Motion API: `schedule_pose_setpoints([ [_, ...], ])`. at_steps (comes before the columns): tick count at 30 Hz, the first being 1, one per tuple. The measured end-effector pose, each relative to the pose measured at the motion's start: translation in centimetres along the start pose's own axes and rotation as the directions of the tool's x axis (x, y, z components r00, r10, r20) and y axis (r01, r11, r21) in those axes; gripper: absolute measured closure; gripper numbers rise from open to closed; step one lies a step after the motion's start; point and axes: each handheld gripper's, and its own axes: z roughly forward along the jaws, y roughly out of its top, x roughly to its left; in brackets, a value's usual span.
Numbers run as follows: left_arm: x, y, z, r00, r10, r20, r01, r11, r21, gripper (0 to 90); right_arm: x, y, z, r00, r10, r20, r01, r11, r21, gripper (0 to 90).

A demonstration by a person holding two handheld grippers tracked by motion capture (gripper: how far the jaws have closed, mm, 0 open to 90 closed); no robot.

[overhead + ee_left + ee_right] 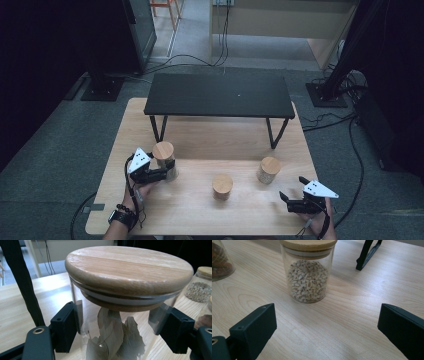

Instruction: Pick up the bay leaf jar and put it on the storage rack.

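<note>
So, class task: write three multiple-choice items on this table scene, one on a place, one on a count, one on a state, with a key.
1. Where does the jar of dried leaves stand?
A. between the left claw's jaws
B. on the black shelf
C. on the floor

2. How many wooden-lidded jars are on the table?
A. two
B. three
C. five

3. How is the right claw?
A. shut on the jar of grains
B. open, holding nothing
C. shut on a lid

Key: 1 A, the pads press the glass on both sides. 2 B, the high view shows three lids. 3 B, its jaws stand wide apart, short of the grain jar.
</note>
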Motion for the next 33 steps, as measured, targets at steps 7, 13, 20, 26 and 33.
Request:
schedule_pose_setpoints([
  [7, -1.3, 2.5, -0.9, 0.9996, 0.028, -0.001, -0.028, 0.9996, -0.003, 24.7, -0.1, 0.0, 0.0, 1.0000, 0.002, -0.007, -0.002, 1.000, 0.001, 1.9],
  [13, -2.3, 5.2, -1.8, 0.9990, 0.045, 0.001, -0.045, 0.9986, -0.028, 24.8, 0.0, 0.2, 0.1, 0.9999, -0.010, -0.005, 0.010, 1.000, 0.015, 2.0],
  [20, -2.3, 8.1, -2.4, 0.9987, 0.031, 0.041, -0.028, 0.9966, -0.078, 24.8, -0.1, 0.1, 0.1, 1.0000, -0.004, -0.007, 0.004, 1.000, 0.006, 1.9],
  [26, -2.3, 10.9, -2.5, 0.9989, 0.031, 0.034, -0.028, 0.9958, -0.088, 24.9, -0.1, 0.1, 0.1, 0.9999, -0.006, -0.008, 0.006, 1.000, 0.005, 2.0],
  [33, -2.5, 14.2, -2.1, 0.9986, 0.042, 0.031, -0.039, 0.9963, -0.076, 25.0, -0.1, 0.1, 0.1, 0.9999, -0.004, -0.009, 0.004, 1.000, 0.004, 2.0],
])
